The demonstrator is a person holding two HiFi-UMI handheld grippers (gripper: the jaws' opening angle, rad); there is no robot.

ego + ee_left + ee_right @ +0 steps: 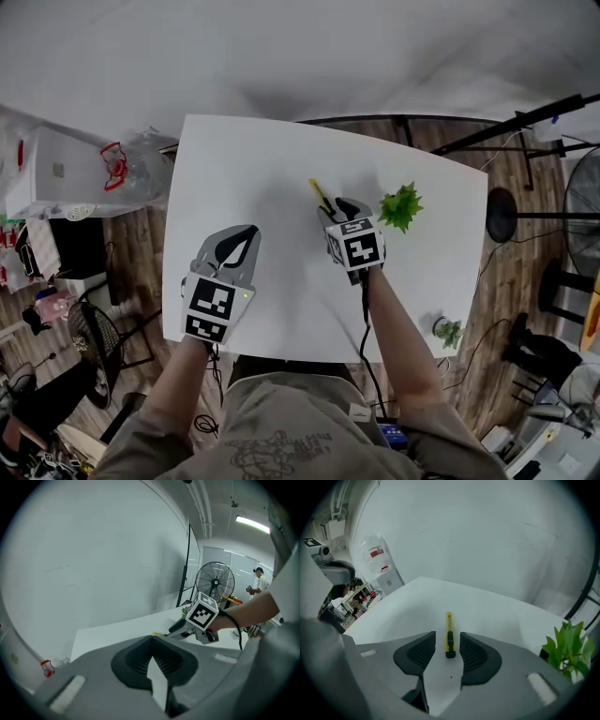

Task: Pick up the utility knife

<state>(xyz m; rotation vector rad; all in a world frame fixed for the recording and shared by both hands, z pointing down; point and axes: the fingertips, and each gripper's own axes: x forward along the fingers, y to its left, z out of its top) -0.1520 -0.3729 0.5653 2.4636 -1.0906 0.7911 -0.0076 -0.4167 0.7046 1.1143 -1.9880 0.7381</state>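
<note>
Utility knife (449,644), near end hidden in head view, lies between released right tongs (447,634), with left tongs (152,639) clenched.

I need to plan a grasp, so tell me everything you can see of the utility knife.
The utility knife is slim and yellow with a black slider, plastic by its look. It lies flat on the white table, pointing away from the right tool, its near end between that tool's open jaws, untouched. No blade shows.

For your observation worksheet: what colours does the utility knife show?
The utility knife is yellow with a black slider; clearest in the right gripper view.
</note>
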